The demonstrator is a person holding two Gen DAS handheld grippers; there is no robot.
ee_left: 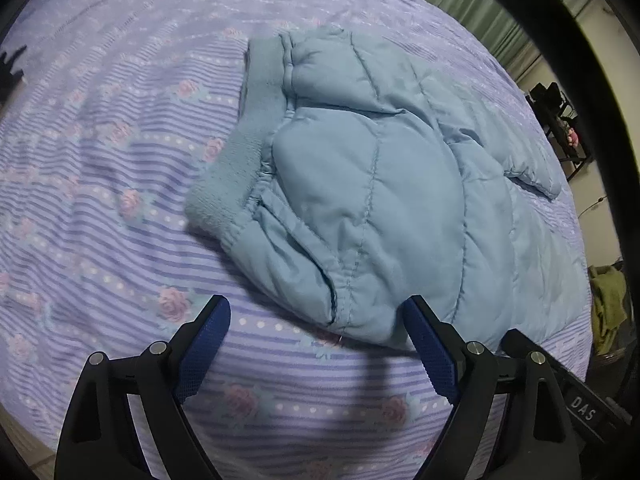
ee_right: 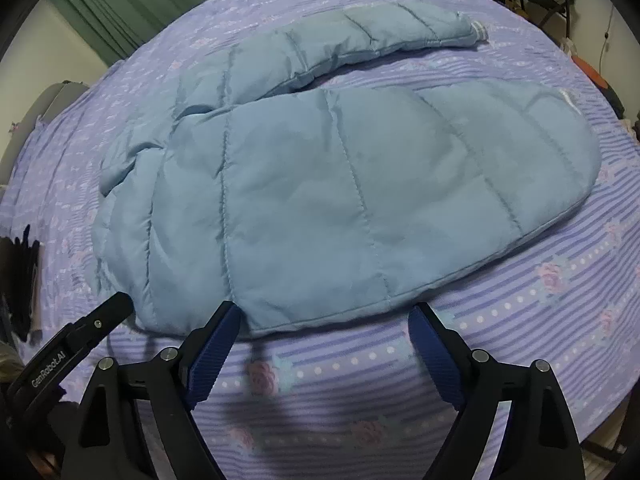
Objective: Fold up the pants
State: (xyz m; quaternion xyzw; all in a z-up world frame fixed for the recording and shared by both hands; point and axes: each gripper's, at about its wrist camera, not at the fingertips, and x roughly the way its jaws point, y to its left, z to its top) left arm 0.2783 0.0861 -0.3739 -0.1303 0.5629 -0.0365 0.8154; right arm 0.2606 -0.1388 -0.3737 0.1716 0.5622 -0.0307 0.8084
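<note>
Light-blue quilted padded pants (ee_left: pixel 372 184) are spread on the lilac striped floral bedspread (ee_left: pixel 100 200), just ahead of the left claw (ee_left: pixel 320 344) and right claw (ee_right: pixel 326 340); both are held apart, empty.

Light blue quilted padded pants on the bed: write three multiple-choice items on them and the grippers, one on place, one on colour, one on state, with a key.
1. Where do the light blue quilted padded pants lie?
A. on the purple striped floral bedspread
B. on a chair
C. on the floor

2. What colour are the gripper pads?
A. red
B. blue
C. yellow

3. How are the left gripper and right gripper set?
A. both shut on cloth
B. one open, one shut
C. both open, holding nothing

Key: 1 A, bedspread shows all around the pants; 2 B, the pads look dark blue; 3 C, each pair of fingers stands apart with only bedspread between.
</note>
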